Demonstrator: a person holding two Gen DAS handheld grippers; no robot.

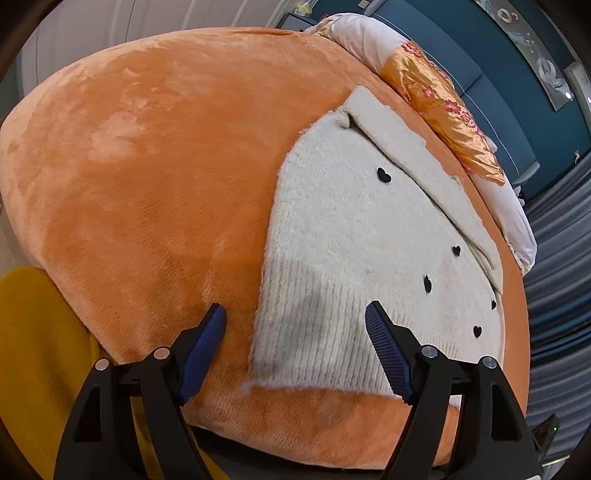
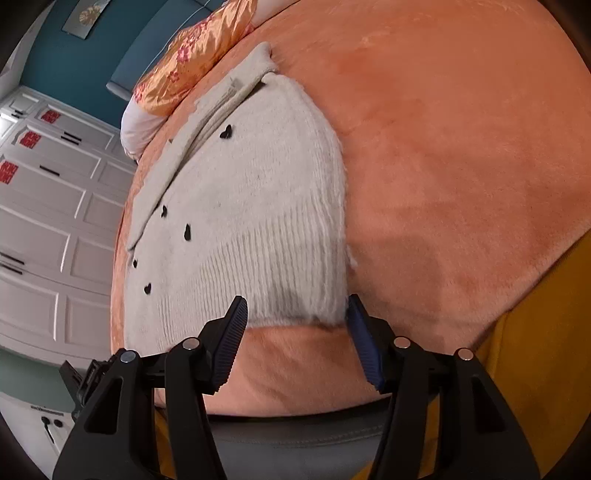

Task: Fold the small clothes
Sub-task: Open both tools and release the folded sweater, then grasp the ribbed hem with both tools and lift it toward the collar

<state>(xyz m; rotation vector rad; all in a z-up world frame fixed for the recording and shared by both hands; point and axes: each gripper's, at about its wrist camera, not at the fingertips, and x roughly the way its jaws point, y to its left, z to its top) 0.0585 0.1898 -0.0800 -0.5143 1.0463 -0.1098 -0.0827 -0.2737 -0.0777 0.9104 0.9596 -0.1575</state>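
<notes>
A small cream knitted garment (image 1: pixel 354 236) with black heart-shaped buttons lies flat on an orange plush blanket (image 1: pixel 147 166), one side folded over along its far edge. My left gripper (image 1: pixel 295 317) hovers open over the garment's near left corner, nothing between its blue pads. In the right wrist view the same garment (image 2: pixel 251 206) lies spread out, and my right gripper (image 2: pixel 295 308) stands open just above its near right corner; the pads do not press on the knit.
A shiny orange flowered pillow (image 1: pixel 443 107) and a white pillow (image 1: pixel 362 33) lie at the bed's far edge. A mustard-yellow cloth (image 1: pixel 40 350) sits by the near side. White panelled wardrobe doors (image 2: pixel 48 206) and a teal wall (image 2: pixel 74 70) stand beyond the bed.
</notes>
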